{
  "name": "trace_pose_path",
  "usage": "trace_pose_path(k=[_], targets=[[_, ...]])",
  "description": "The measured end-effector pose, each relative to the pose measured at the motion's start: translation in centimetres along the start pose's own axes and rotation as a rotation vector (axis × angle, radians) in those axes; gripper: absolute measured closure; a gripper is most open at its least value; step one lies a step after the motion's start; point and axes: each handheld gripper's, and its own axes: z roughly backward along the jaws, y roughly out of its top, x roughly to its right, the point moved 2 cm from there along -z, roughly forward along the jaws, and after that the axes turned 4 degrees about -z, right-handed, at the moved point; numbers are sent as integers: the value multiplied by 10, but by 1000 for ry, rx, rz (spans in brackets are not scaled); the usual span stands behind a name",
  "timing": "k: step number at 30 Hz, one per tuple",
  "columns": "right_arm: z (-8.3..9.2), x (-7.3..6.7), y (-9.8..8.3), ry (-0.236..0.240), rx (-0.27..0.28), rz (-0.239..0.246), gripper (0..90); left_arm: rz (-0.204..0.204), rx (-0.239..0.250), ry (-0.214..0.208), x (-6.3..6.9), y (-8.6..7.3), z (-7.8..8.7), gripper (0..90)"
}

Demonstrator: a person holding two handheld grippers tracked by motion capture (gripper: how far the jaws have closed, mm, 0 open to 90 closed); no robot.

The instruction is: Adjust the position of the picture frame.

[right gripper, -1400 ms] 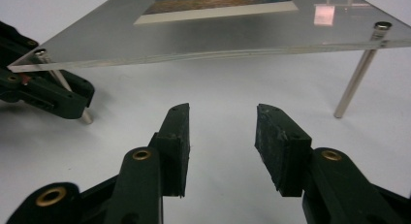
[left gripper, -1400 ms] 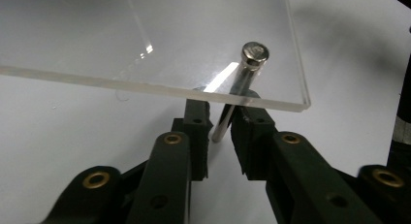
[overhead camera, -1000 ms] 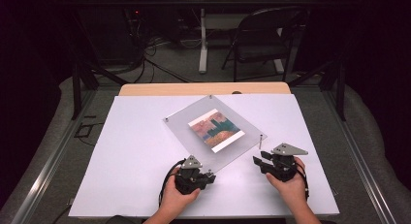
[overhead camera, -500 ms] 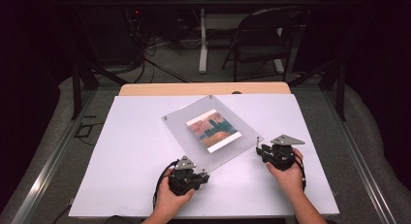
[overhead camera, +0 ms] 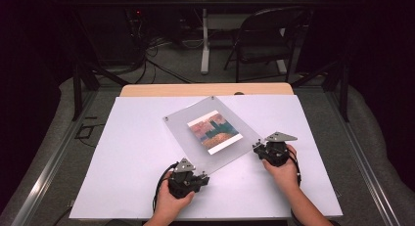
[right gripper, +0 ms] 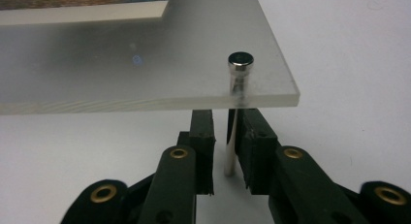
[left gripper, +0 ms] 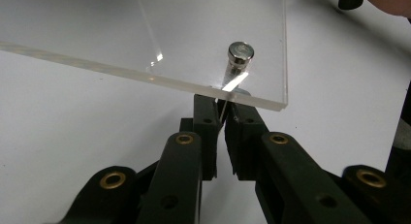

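While the clear acrylic picture frame (overhead camera: pixel 211 133) with its colourful print lies flat and askew on the white bench (overhead camera: pixel 122 162), both tongs sit at its near corners. The left tongs (left gripper: pixel 222 118) are pinched on the slim pin beneath the silver standoff bolt (left gripper: pixel 240 53) at one corner; the right tongs (right gripper: pixel 229 122) stand a little apart around the metal post (right gripper: pixel 231 151) under another corner bolt (right gripper: pixel 240 61), beside it but not yet clamped. I judge the job early: corner fasteners are being gripped, none visibly removed, and the panel is still assembled.
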Motion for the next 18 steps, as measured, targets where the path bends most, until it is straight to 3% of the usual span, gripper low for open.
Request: trace_pose_path(k=[6, 12, 18], targets=[[-2, 5, 0, 11, 1, -36, 836, 11, 10, 6, 1, 0, -5, 812], [-2, 4, -1, 6, 0, -26, 844, 4, 13, 16, 3, 1, -10, 788], [-1, 4, -1, -1, -2, -22, 846, -2, 15, 27, 2, 1, -14, 829]])
